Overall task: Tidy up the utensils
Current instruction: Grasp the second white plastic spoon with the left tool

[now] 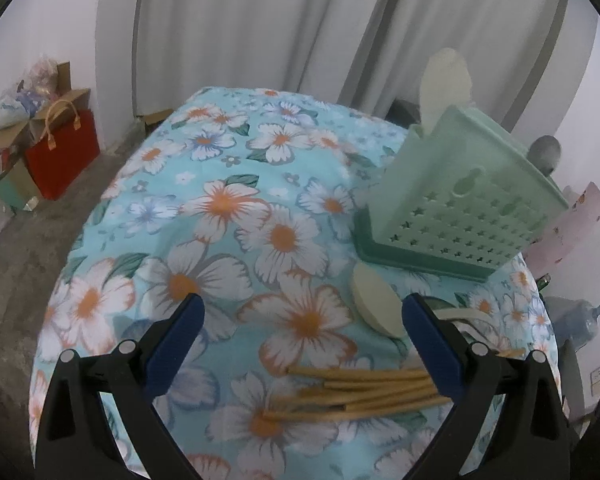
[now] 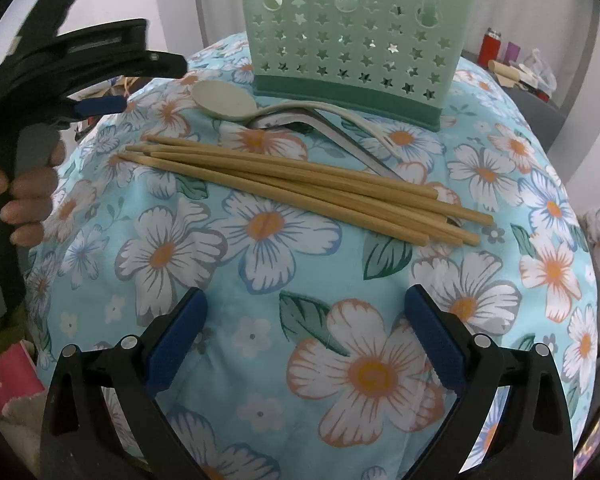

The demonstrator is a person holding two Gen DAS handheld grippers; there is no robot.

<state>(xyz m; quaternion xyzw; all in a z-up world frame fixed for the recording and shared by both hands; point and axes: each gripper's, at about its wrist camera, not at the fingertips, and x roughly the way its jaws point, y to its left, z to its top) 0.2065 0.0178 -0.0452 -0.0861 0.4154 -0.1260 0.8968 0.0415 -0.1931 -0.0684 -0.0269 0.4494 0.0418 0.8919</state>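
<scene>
Two hand-held grippers hover over a floral tablecloth point(image 2: 260, 312), both with jaws wide and nothing between them. The right gripper point(image 2: 306, 336) hangs near the table's front edge; the left gripper point(image 1: 302, 340) faces the chopsticks' tips. A bundle of wooden chopsticks point(image 2: 300, 188) lies loose on the cloth, with a pale spoon point(image 2: 224, 102) and a metal utensil point(image 2: 340, 136) just beyond, beside the green star-punched holder point(image 2: 352, 40) at the far side. Risk, judged from here: the sticks overlap, so a pinch could scatter or roll them. Only the left view shows a spoon point(image 1: 444, 80) already standing in the holder; only the right view shows the person's hand point(image 2: 24, 196) on the left tool.
</scene>
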